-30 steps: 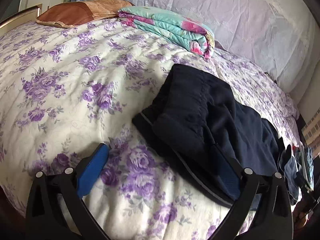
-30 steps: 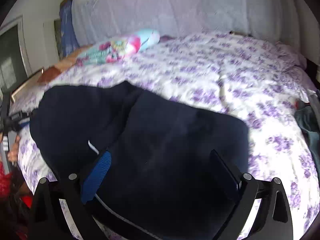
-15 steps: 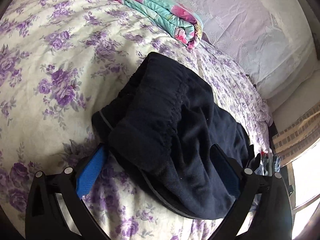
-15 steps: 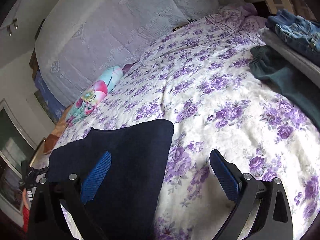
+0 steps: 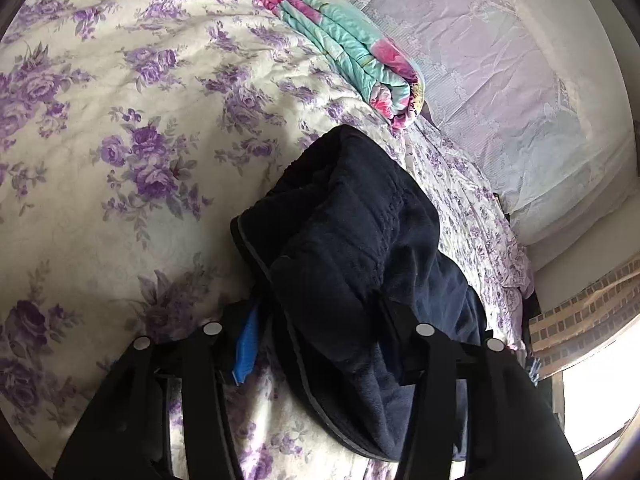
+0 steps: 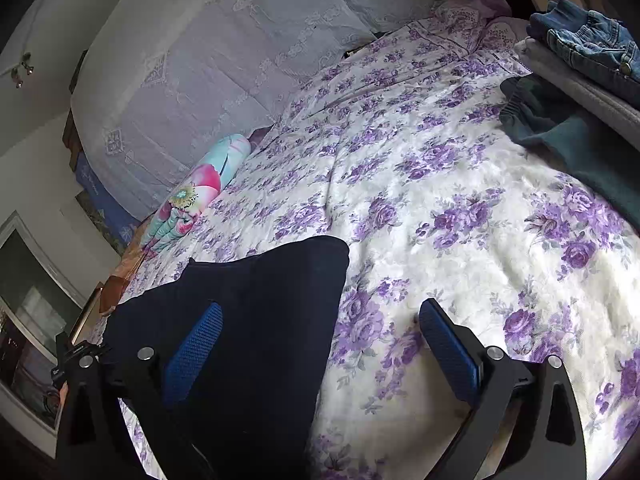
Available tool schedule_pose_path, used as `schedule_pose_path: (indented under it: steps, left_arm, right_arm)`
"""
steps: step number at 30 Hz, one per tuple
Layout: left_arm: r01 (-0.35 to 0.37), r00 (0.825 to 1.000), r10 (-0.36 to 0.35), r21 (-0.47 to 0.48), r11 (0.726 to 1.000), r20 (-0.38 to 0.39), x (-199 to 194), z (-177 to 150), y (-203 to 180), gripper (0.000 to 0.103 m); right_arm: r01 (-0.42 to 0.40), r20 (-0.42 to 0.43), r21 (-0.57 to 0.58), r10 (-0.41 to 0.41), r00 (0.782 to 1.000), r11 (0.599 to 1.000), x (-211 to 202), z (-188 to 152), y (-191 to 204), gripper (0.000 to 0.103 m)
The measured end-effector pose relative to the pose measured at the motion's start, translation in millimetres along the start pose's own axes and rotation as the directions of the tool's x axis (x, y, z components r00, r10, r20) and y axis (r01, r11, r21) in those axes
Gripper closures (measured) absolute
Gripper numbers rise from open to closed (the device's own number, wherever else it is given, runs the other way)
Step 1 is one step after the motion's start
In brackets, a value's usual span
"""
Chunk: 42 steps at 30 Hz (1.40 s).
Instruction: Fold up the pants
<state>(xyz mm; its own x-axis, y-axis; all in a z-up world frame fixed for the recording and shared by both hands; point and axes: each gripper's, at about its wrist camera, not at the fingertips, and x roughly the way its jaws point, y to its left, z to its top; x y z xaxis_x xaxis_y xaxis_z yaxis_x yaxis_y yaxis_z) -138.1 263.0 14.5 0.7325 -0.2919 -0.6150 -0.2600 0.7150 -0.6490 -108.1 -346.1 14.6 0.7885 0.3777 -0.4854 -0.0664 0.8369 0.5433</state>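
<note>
On the purple-flowered bedspread [image 6: 460,184], the dark pants [image 5: 352,248] lie bunched; the left gripper [image 5: 320,344] seems clamped on them, its right pad hidden. The right gripper [image 6: 320,344] hangs spread, beside folded clothes [image 6: 580,80].

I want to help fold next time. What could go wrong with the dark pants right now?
Only the left gripper has closed in around the dark pants, which look bunched, so lifting may undo the fold. The right gripper is open and holds nothing, so that side of the pants could sag or drag on the flowered bedspread. More clothes, the jeans, lie at the bed's edge and could get mixed in.
</note>
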Motion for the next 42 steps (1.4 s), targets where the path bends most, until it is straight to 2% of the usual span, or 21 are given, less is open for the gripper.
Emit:
schedule_pose_path:
  steps: [3, 6, 9, 11, 14, 17, 20, 23, 25, 27, 29, 31, 32, 33, 35, 37, 39, 42]
  left_arm:
    - [-0.031, 0.999, 0.03, 0.045, 0.998, 0.044, -9.5, -4.9, -14.1, 0.063]
    - [-0.079, 0.991, 0.061, 0.157, 0.984, 0.118, -25.6, -10.2, -48.0, 0.067]
    - [-0.166, 0.971, 0.094, 0.336, 0.927, 0.22, -41.2, -25.5, -105.9, 0.069]
    - [-0.199, 0.959, 0.074, 0.463, 0.864, 0.275, -48.9, -42.0, -153.4, 0.069]
    - [-0.22, 0.943, -0.006, 0.638, 0.738, 0.332, -54.0, -75.6, -226.4, 0.069]
    - [-0.149, 0.956, -0.104, 0.759, 0.634, 0.275, -42.3, -112.0, -289.1, 0.07]
    - [-0.087, 0.974, -0.133, 0.843, 0.531, 0.184, -13.0, -158.1, -334.7, 0.07]
    - [-0.056, 0.991, -0.087, 0.891, 0.451, 0.106, 30.1, -208.4, -356.2, 0.07]
    - [-0.021, 1.0, 0.011, 0.924, 0.382, 0.018, 69.4, -247.3, -356.5, 0.07]
    - [-0.039, 0.995, 0.1, 0.938, 0.346, 0.004, 94.8, -265.8, -346.4, 0.066]
    - [-0.031, 0.992, 0.123, 0.94, 0.341, -0.012, 98.4, -273.5, -333.8, 0.055]
    - [-0.045, 0.995, 0.099, 0.936, 0.348, 0.011, 85.1, -270.1, -328.8, 0.038]
    - [-0.038, 0.997, 0.07, 0.936, 0.351, 0.015, 73.7, -266.2, -327.4, 0.023]
    - [-0.035, 0.999, 0.043, 0.936, 0.351, 0.021, 62.8, -262.3, -326.8, 0.015]
    - [-0.039, 0.998, -0.024, 0.93, 0.366, 0.051, 38.1, -253.5, -324.8, 0.008]
    - [-0.051, 0.993, -0.078, 0.921, 0.385, 0.088, 22.5, -242.0, -327.8, 0.007]
    - [-0.08, 0.987, -0.095, 0.903, 0.422, 0.132, 13.1, -227.8, -331.6, 0.005]
    - [-0.112, 0.988, -0.03, 0.85, 0.515, 0.149, 28.4, -197.0, -326.5, 0.005]
  right_arm:
    - [-0.004, 0.004, 0.001, 0.004, 1.0, 1.0, -0.2, 0.2, -0.4, 0.004]
    - [-0.012, 0.016, 0.008, 0.011, 1.0, 1.0, -1.7, 0.5, -2.0, 0.004]
    - [-0.035, 0.058, 0.032, 0.033, 0.998, 0.999, -8.5, 0.4, -6.4, 0.004]
    - [-0.061, 0.089, 0.06, 0.055, 0.994, 0.996, -13.7, 0.4, -12.1, 0.004]
    - [-0.116, 0.127, 0.114, 0.101, 0.987, 0.987, -19.4, 1.2, -24.6, 0.004]
    - [-0.167, 0.166, 0.153, 0.142, 0.976, 0.974, -25.3, 0.6, -34.5, 0.004]
    - [-0.183, 0.194, 0.17, 0.149, 0.97, 0.968, -29.1, 0.1, -38.8, 0.004]
    - [-0.197, 0.219, 0.185, 0.155, 0.963, 0.963, -32.9, -1.1, -42.6, 0.004]
    - [-0.213, 0.244, 0.204, 0.161, 0.956, 0.956, -35.2, -1.5, -47.1, 0.004]
    - [-0.23, 0.252, 0.217, 0.173, 0.952, 0.949, -35.7, -1.9, -50.6, 0.004]
    - [-0.23, 0.251, 0.214, 0.175, 0.952, 0.949, -34.9, -1.6, -50.7, 0.004]
    - [-0.22, 0.246, 0.206, 0.167, 0.955, 0.954, -33.4, -1.2, -48.6, 0.004]
    - [-0.216, 0.244, 0.203, 0.164, 0.956, 0.955, -32.8, -1.2, -47.9, 0.004]
    - [-0.215, 0.243, 0.202, 0.163, 0.956, 0.956, -32.4, -1.2, -48.0, 0.004]
    - [-0.213, 0.244, 0.201, 0.162, 0.956, 0.956, -31.8, -0.9, -47.8, 0.004]
    - [-0.205, 0.247, 0.194, 0.155, 0.957, 0.959, -31.6, -0.7, -46.1, 0.004]
    - [-0.18, 0.254, 0.175, 0.132, 0.958, 0.968, -34.0, -1.4, -42.5, 0.004]
    - [-0.126, 0.263, 0.128, 0.089, 0.961, 0.984, -36.7, -2.4, -32.9, 0.004]
